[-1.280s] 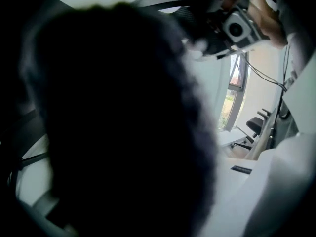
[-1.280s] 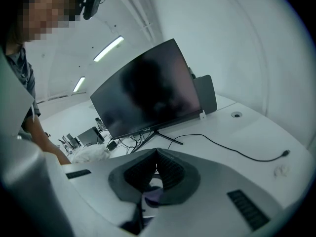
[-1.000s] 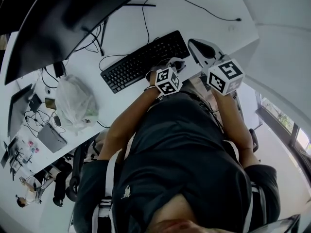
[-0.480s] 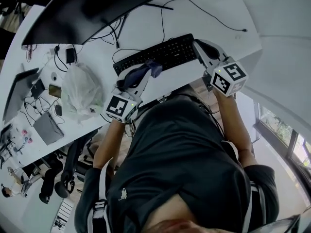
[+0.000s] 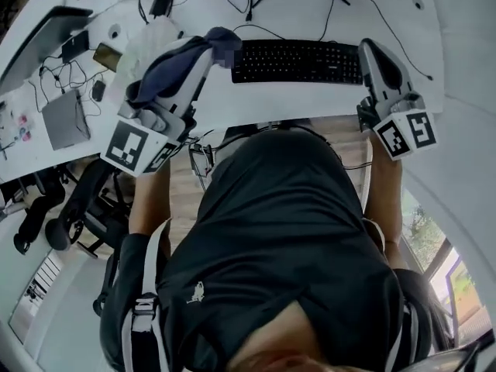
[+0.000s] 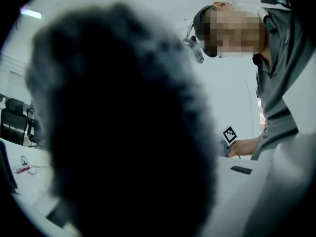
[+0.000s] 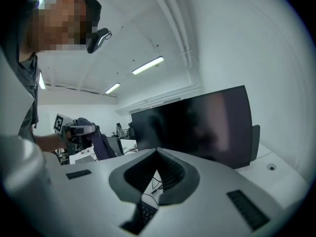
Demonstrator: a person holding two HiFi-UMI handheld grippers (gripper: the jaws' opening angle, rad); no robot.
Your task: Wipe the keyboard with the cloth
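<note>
Cloth [image 5: 174, 70] looks soft, light, limp; drapes over left gripper [image 5: 211, 51], apparently clamped on its bunched end, a sound hold for wiping keyboard [image 5: 298, 60]; right gripper [image 7: 157, 152] closed, empty.

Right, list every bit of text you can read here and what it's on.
No readable text anywhere.
keyboard: key legends too small to read.
left cube, right cube: square marker patterns only, no words.
shirt logo: pale mark, too small to read.
cloth: no print shows.
</note>
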